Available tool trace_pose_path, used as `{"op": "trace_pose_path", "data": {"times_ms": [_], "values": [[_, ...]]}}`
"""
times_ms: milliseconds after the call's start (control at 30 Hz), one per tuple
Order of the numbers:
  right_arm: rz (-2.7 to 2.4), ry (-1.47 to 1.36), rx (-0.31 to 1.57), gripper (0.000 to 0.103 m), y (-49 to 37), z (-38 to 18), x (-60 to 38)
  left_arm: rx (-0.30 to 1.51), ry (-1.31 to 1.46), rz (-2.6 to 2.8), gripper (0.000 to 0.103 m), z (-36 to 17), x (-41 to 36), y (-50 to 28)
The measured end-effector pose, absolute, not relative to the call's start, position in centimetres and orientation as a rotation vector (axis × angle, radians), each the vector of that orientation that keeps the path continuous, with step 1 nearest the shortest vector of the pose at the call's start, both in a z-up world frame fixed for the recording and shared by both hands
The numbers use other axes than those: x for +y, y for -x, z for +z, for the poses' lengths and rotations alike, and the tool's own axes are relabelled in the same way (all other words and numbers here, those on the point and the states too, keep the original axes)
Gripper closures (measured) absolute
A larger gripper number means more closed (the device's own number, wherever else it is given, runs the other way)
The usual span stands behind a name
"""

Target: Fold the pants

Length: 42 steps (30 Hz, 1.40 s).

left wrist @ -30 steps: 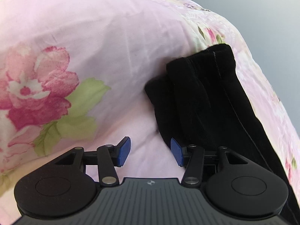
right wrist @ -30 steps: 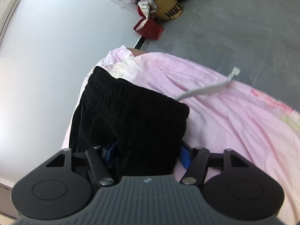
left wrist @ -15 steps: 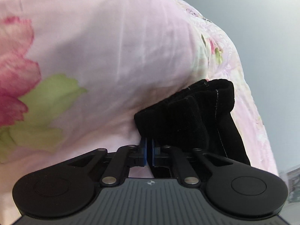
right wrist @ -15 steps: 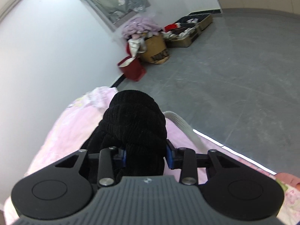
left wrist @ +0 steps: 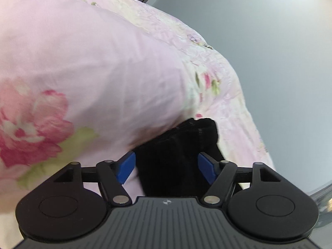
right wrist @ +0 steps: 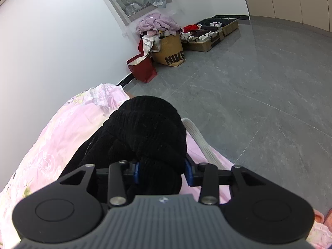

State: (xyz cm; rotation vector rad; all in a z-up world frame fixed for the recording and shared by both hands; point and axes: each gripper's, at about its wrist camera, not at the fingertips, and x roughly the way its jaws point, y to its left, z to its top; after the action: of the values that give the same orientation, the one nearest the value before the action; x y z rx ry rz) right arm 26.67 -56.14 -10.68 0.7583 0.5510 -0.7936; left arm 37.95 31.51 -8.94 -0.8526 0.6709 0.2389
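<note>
Black corduroy pants lie bunched on a pink floral bedsheet, close to the edge of the bed. In the left wrist view the fabric rises as a dark fold between the blue pads of the left gripper.

Left gripper: the jaws are opening. Cloth sits between the pads, but the left pad stands clear of it with pink sheet visible in the gap, so no grip exists on this side.

Right gripper: the jaws are opening slightly, yet both pads press into a thick rounded wad of the pants, which is lifted above the sheet. This gripper clamps the garment.

Judged risks from this state:

- One-sided support. With only the right gripper holding, the free end can sag or drag, and any fold line already formed may collapse
- Slip at the right pads. The wad is thick and rounded; if the jaws widen further the cloth may slide out
- Fall from the bed. The pants sit near the sheet edge, with grey floor directly beyond; a released or dragged end may slide off
- Snagging the sheet. A re-grasp by the left gripper close to the bedsheet may pinch the sheet together with the pants
- A white strap lies just beside the held wad and may catch
</note>
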Motion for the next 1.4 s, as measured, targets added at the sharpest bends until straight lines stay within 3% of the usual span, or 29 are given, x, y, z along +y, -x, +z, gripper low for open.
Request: {"op": "trace_pose_path", "data": {"times_ms": [267, 433, 600, 700, 1133, 1400], "values": [[-0.783, -0.744, 0.565, 0.066, -27.0, -10.8, -56.1, 0.785, 0.922, 0.333, 0.014, -14.4, 29.9, -40.4], [-0.774, -0.745, 0.572, 0.066, -26.9, -11.2, -56.3, 0.729, 0.955, 0.333, 0.015, -16.8, 30.1, -40.8], [-0.787, -0.749, 0.570, 0.066, -27.4, -11.4, -56.4, 0.737, 0.884, 0.352, 0.070, -15.5, 29.0, -41.6], [-0.787, -0.726, 0.558, 0.068, -27.5, -10.6, -55.9, 0.714, 0.837, 0.337, 0.081, -13.4, 28.6, -41.4], [-0.702, -0.739, 0.532, 0.071, -23.0, -3.6, -53.9, 0.718, 0.721, 0.306, 0.084, -2.6, 30.6, -34.9], [-0.660, -0.807, 0.660, 0.071, -12.5, -4.6, -53.1, 0.864, 0.725, 0.344, 0.084, -4.8, 35.3, -24.4]]}}
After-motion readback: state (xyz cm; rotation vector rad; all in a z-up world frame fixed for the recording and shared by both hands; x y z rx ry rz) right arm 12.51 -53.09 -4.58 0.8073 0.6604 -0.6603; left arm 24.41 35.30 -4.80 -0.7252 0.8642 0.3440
